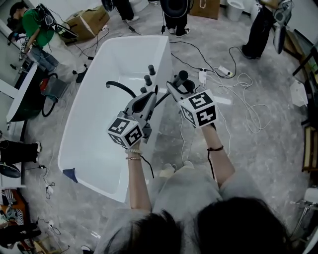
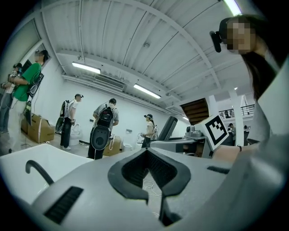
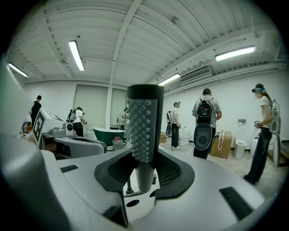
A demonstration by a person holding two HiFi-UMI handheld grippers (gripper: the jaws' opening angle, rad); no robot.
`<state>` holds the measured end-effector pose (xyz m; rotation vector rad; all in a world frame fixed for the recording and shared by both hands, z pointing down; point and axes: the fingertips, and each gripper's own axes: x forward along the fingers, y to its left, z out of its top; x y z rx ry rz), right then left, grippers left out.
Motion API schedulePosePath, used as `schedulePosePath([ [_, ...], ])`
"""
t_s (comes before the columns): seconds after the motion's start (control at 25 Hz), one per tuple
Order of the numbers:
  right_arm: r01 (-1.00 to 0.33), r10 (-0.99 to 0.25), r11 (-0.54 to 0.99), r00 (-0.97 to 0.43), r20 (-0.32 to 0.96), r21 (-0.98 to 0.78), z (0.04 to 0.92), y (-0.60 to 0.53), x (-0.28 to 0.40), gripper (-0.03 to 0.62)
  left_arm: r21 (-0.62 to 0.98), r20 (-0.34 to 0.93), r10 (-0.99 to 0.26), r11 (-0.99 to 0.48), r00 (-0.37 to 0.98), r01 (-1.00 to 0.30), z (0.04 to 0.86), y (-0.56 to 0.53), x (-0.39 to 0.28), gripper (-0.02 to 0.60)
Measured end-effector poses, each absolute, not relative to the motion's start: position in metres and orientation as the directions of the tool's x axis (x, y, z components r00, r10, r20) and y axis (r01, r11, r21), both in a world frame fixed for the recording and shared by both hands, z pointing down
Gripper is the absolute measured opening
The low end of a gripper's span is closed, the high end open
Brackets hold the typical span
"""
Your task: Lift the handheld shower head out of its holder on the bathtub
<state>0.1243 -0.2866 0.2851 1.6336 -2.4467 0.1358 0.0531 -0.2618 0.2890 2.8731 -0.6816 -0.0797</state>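
Observation:
The white bathtub (image 1: 84, 149) lies ahead of me, with dark knobs (image 1: 148, 79) and a curved black spout (image 1: 121, 88) on its right rim. My right gripper (image 1: 176, 88) is shut on the handle of the dark handheld shower head (image 1: 182, 77). In the right gripper view the shower head (image 3: 144, 126) stands upright between the jaws, nubs facing left. Its lower end hangs just above the holes in the tub rim (image 3: 135, 212), and my right gripper (image 3: 144, 176) clamps it there. My left gripper (image 1: 151, 96) hovers beside it over the rim, shut and with nothing in it (image 2: 146, 180).
Cables (image 1: 238, 94) and a white power strip (image 1: 202, 76) trail over the grey floor right of the tub. Several people stand at the far side (image 1: 176, 15). A dark green tub (image 1: 22, 99) and cardboard boxes (image 1: 89, 22) sit at the left.

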Motion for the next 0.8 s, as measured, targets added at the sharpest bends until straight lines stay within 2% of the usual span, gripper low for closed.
schedulePosePath([
  [0.32, -0.935, -0.926, 0.351, -0.339, 0.163, 0.047, 0.258, -0.280, 0.136, 0.132, 0.163, -0.023, -0.372, -0.917, 0.928, -0.364, 0.270, -0.256, 0.070, 0.006],
  [0.8, -0.941, -0.937, 0.336, -0.329, 0.120, 0.045, 0.248, -0.273, 0.142, 0.132, 0.119, -0.042, -0.352, -0.931, 0.935, -0.345, 0.254, -0.256, 0.079, 0.006],
])
